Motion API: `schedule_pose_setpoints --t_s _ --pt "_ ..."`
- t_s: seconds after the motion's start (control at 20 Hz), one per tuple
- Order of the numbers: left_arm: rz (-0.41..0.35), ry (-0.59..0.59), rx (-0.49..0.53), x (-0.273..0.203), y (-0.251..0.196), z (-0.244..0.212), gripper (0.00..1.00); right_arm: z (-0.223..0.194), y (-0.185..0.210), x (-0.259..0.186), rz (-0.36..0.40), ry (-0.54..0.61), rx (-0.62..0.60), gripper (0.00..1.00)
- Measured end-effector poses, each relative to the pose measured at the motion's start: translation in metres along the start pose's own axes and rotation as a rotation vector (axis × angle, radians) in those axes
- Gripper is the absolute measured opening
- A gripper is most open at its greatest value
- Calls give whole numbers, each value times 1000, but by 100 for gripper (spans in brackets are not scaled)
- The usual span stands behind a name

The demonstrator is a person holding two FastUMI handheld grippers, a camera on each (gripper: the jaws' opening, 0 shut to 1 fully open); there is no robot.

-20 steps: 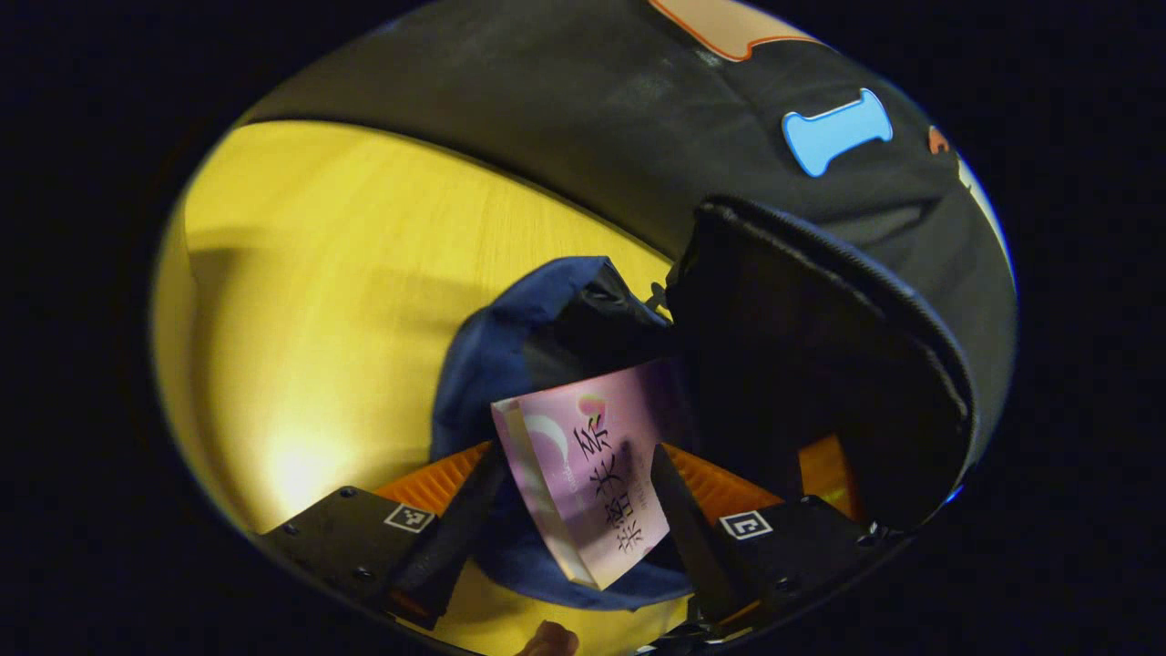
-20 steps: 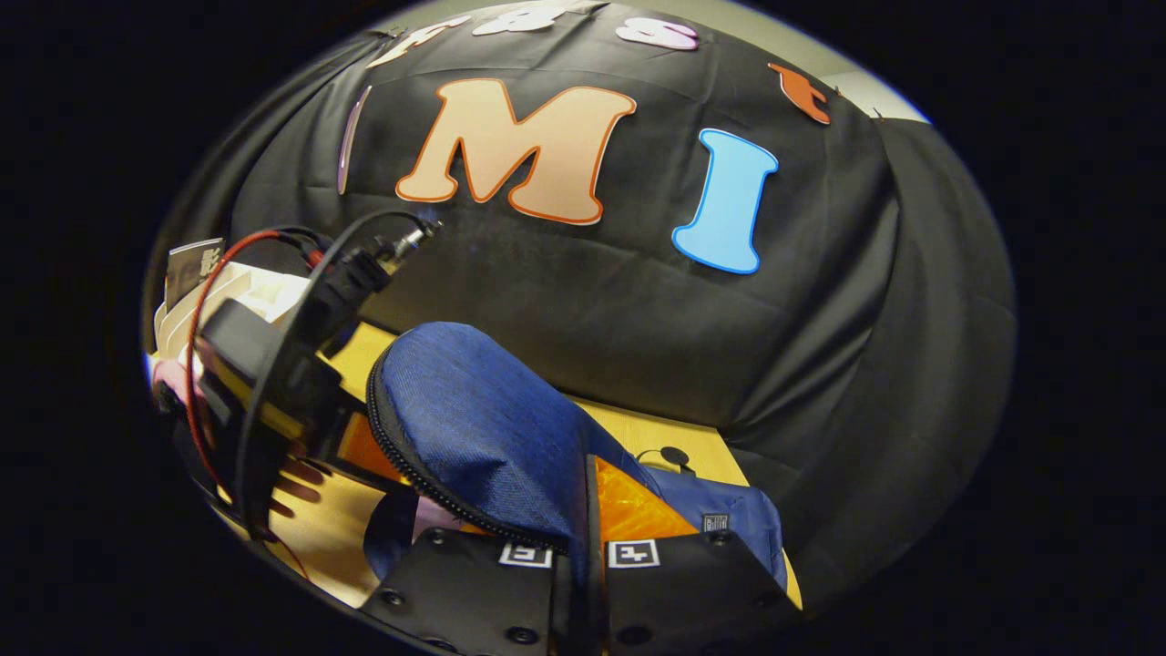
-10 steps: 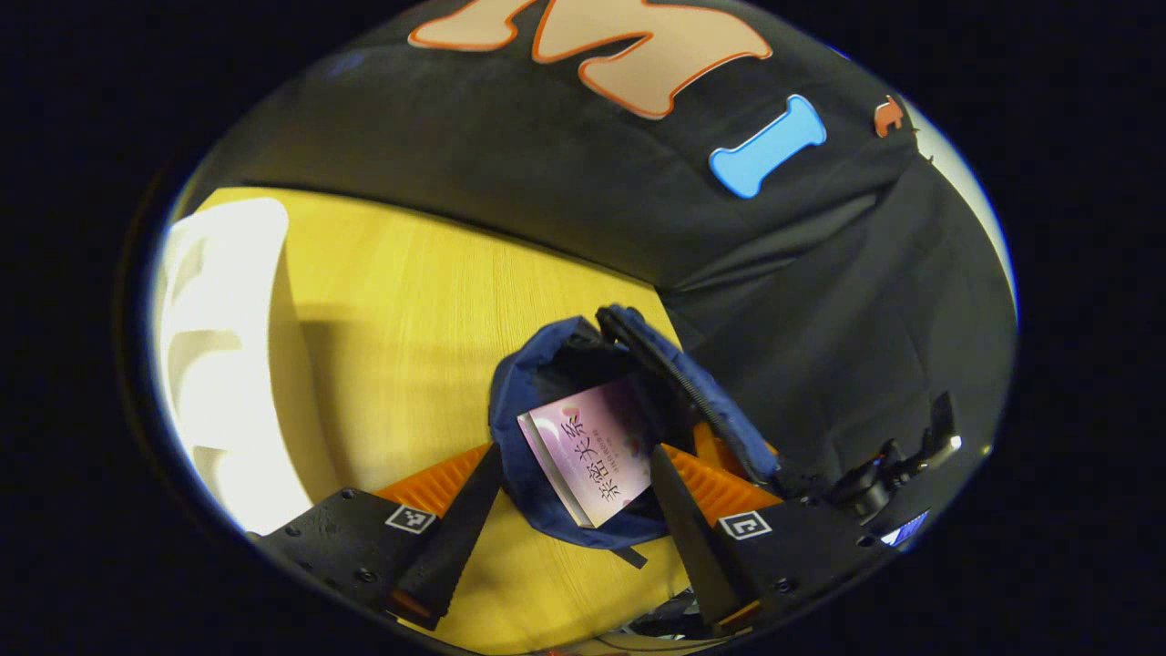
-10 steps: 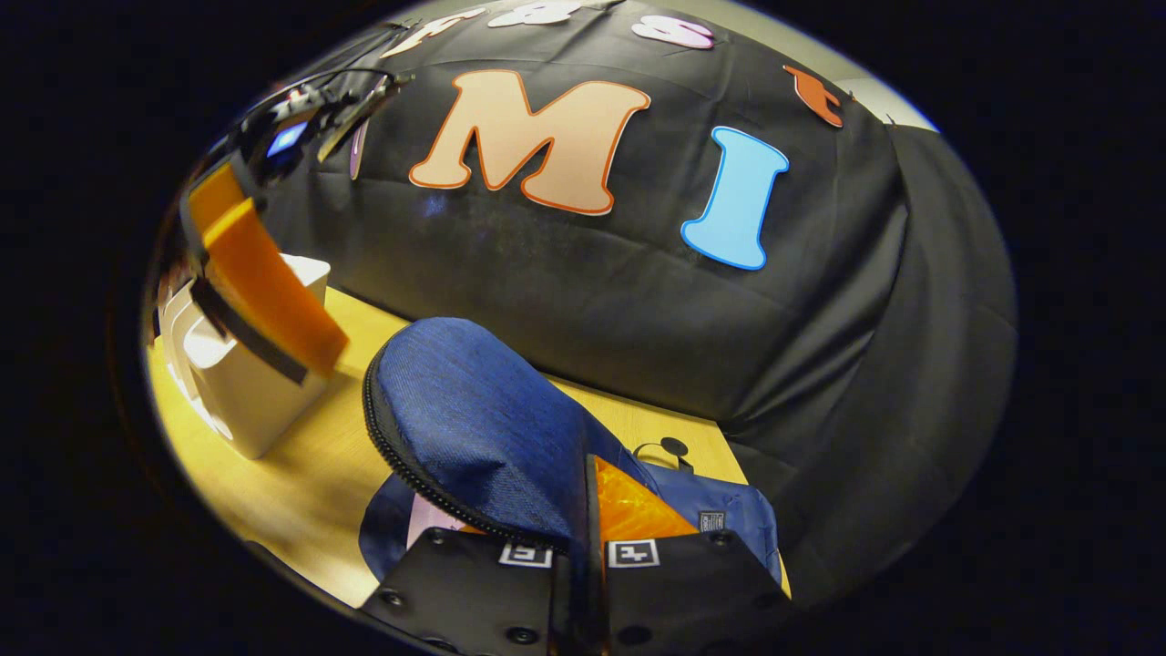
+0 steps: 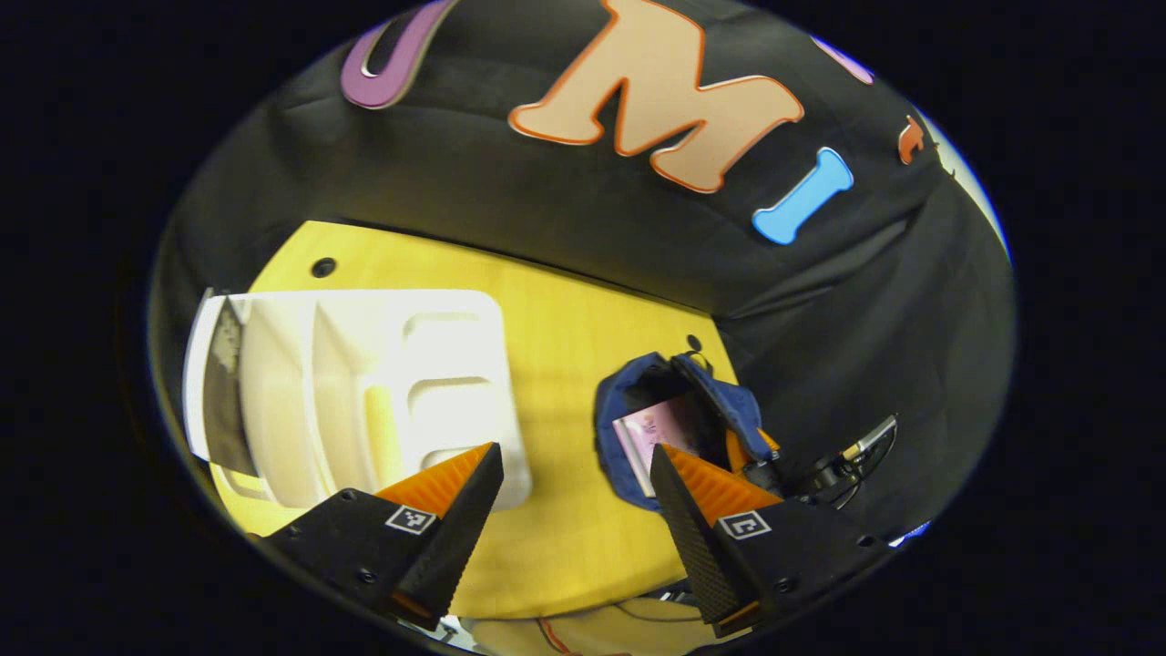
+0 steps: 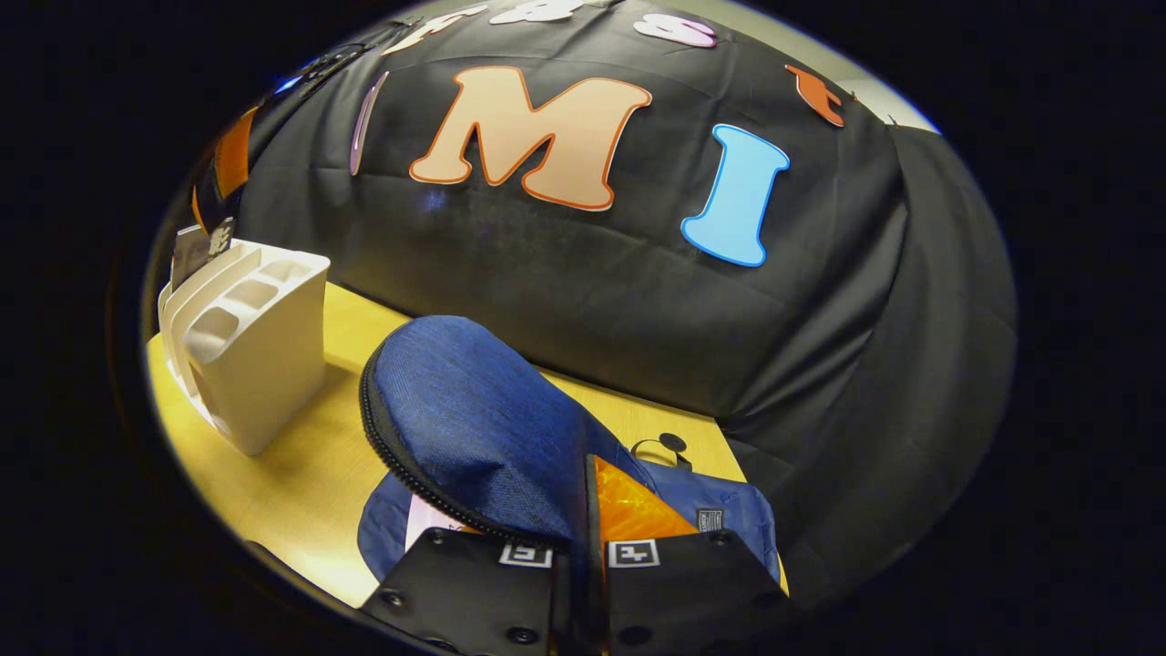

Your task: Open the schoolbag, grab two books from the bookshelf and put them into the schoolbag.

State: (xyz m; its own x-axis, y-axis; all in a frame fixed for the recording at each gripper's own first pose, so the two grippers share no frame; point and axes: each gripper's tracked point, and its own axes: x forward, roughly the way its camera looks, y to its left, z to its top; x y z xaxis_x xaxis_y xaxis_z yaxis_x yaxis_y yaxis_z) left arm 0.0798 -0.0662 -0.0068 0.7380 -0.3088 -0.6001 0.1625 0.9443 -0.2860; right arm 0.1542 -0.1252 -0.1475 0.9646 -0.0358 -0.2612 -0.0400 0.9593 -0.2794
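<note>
Schoolbag [image 5: 629, 428] holds a pink book [image 5: 649, 430]; bookshelf [image 5: 364, 392] holds another.

We see the left gripper [image 5: 574, 474] with a matte black body, small round screws and a square black-and-white marker on each side; the right gripper [image 6: 590, 538] has the same black body, screws and two square markers

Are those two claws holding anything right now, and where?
The right claw pinches the schoolbag's flap at its zipper edge, holding it open. The left claw is open and holds nothing.
</note>
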Motion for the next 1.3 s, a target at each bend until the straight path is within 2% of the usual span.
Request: schedule_pose_setpoints --t_s 0.2,0.4,0.6,0.75,0.95,1.2,1.3 --pt "124 63 -45 -48 55 -7 95 -2 0 0 -10 7 -7 6" --pt "264 190 -98 -87 110 -25 95 -4 1 1 -15 19 -7 6" --pt "293 234 -180 -100 138 -16 92 -7 3 -1 -27 33 -27 6" --pt "369 232 -163 -106 176 -2 92 -8 4 -2 -35 43 -23 6" --pt "423 269 -129 -102 210 7 92 -9 2 -4 -60 56 -31 6" --pt "404 327 -138 -70 232 5 91 -11 5 -6 -80 73 -34 6" --pt "422 358 -149 -62 248 5 87 -11 4 -8 -89 76 -32 6"
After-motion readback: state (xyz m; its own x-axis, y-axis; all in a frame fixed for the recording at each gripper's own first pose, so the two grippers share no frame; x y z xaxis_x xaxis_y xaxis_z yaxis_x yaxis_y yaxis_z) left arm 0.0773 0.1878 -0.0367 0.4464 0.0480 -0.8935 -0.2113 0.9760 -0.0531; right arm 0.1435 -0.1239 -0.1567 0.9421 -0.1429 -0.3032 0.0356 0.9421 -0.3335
